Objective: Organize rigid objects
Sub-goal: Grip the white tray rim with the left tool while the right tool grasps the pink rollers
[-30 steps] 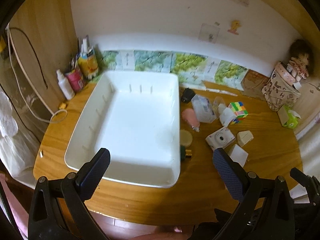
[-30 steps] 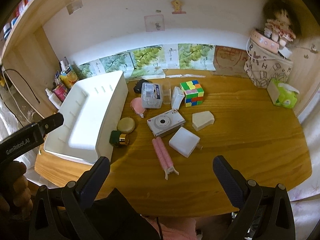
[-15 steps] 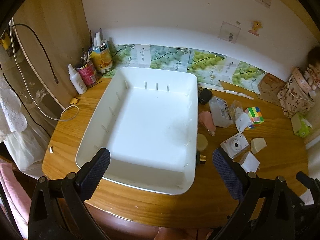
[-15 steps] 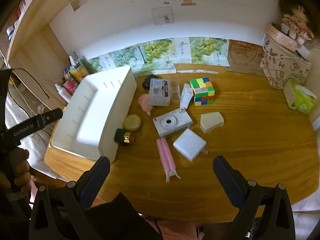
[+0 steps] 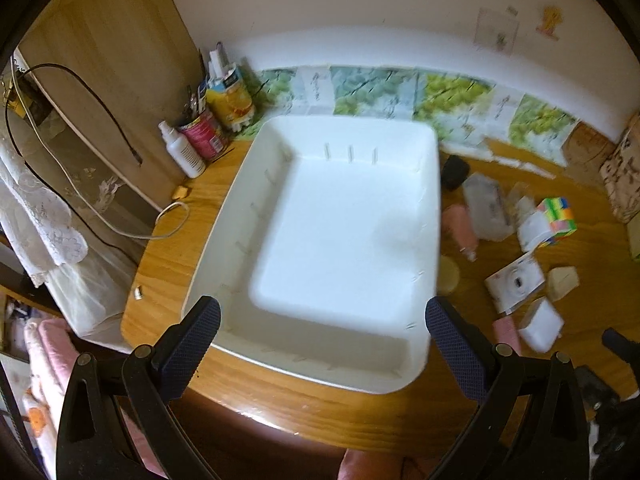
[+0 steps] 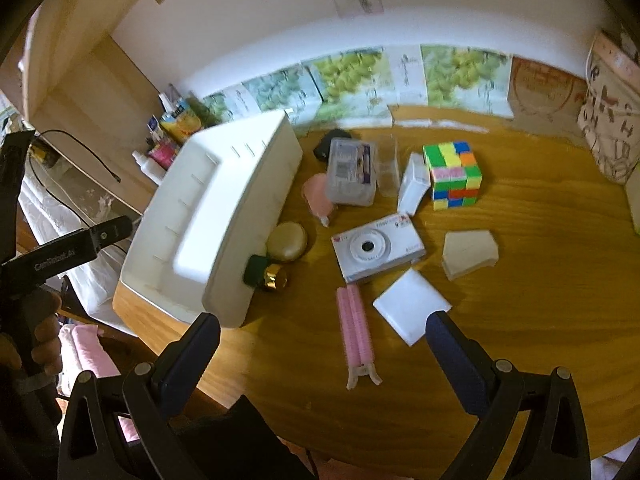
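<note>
A big white tray (image 5: 434, 184) (image 6: 256, 200) lies on the wooden table, nothing in it. My left gripper (image 5: 322, 330) hovers open above the tray's near edge. My right gripper (image 6: 322, 346) is open over the table in front of a pink hair clip (image 6: 356, 330) and a white flat block (image 6: 412, 306). Beyond them lie a white camera (image 6: 378, 246), a colour cube (image 6: 452, 174), a beige wedge (image 6: 470, 254), a clear plastic box (image 6: 352, 170), a round beige compact (image 6: 286, 242) and a green bottle with a gold cap (image 6: 266, 274).
Cans with pens (image 5: 218, 116) and a white spray bottle (image 5: 182, 150) stand at the table's back left, with a cable (image 5: 132, 224) beside them. A patterned bag (image 6: 608, 108) stands at the back right. A hand (image 6: 28, 344) holds the left gripper's handle at the right wrist view's left edge.
Both grippers have moved forward and nearer to the table; the tray and the objects look larger. Both stay open.
</note>
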